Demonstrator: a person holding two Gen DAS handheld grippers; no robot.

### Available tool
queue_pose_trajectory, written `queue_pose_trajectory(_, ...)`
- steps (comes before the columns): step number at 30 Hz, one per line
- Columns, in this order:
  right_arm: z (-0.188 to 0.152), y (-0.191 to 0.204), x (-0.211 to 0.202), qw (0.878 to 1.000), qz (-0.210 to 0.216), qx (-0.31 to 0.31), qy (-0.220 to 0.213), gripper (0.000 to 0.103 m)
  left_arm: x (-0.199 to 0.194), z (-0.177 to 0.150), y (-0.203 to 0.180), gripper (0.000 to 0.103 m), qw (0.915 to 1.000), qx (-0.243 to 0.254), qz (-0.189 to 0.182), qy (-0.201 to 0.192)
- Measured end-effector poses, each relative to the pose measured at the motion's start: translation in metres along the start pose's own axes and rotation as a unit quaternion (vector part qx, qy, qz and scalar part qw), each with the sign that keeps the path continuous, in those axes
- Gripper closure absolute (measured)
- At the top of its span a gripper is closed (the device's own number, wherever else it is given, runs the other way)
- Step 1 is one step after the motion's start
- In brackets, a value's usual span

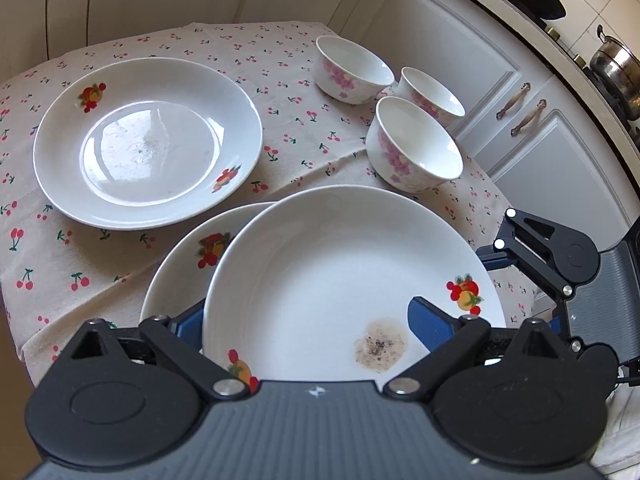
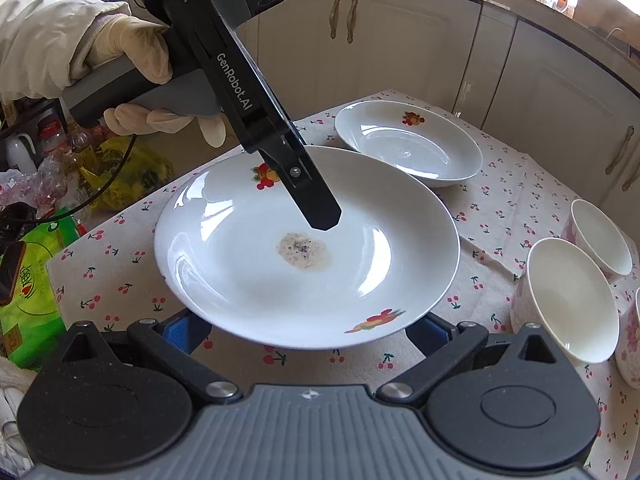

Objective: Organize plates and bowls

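A white fruit-print plate with a brown stain (image 1: 320,280) is held tilted in my left gripper (image 1: 304,324), one finger over its inner face and one behind it. It hangs just above a second plate (image 1: 180,276) on the cherry-print cloth. In the right wrist view the same stained plate (image 2: 280,264) fills the middle, with the left gripper's finger (image 2: 320,212) on it. My right gripper (image 2: 308,332) is open, its fingers below the plate's near rim, not holding it. A third plate (image 1: 148,136) lies at the far left. Three pink-flowered bowls (image 1: 416,144) stand at the right.
The table's cloth edge (image 1: 60,344) drops off at the near left. White cabinets (image 1: 460,48) stand behind the table, with a pot (image 1: 616,68) on the counter. Bags and bottles (image 2: 52,184) crowd the floor beside the table. The gloved hand (image 2: 136,56) holds the left gripper.
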State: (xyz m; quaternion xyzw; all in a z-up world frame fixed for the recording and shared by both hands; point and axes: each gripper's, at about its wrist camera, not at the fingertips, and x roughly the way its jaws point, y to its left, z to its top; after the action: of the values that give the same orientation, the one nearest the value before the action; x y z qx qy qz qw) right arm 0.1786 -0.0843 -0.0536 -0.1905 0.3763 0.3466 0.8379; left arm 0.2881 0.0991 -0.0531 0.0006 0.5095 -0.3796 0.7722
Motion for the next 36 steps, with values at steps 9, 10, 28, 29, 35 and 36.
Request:
queue_pose_trajectory(9, 0.002, 0.001, 0.002, 1.0, 0.001, 0.005, 0.003, 0.0, 0.006, -0.001, 0.005, 0.005, 0.9998, 0.002, 0.014, 0.015)
queue_pose_trajectory(10, 0.002, 0.001, 0.002, 1.0, 0.001, 0.005, 0.003, 0.0, 0.007, -0.001, 0.005, 0.005, 0.9997, 0.001, 0.015, 0.017)
queue_pose_trajectory(28, 0.001, 0.003, 0.002, 1.0, 0.002, 0.006, -0.01, 0.0, 0.011, 0.004, -0.004, 0.005, 0.9965, 0.036, 0.059, 0.047)
queue_pose_trajectory(29, 0.001, 0.004, 0.001, 1.0, 0.002, 0.007, -0.011, 0.0, 0.011, 0.005, -0.003, 0.005, 0.9968, 0.032, 0.057, 0.047)
queue_pose_trajectory(35, 0.0, 0.005, -0.001, 1.0, 0.004, 0.008, -0.016, 0.0, 0.008, 0.007, -0.002, 0.005, 0.9967, 0.023, 0.061, 0.048)
queue_pose_trajectory(36, -0.001, 0.005, -0.002, 1.0, 0.005, 0.009, -0.017, 0.0, 0.008, 0.007, -0.002, 0.005, 0.9967, 0.021, 0.062, 0.049)
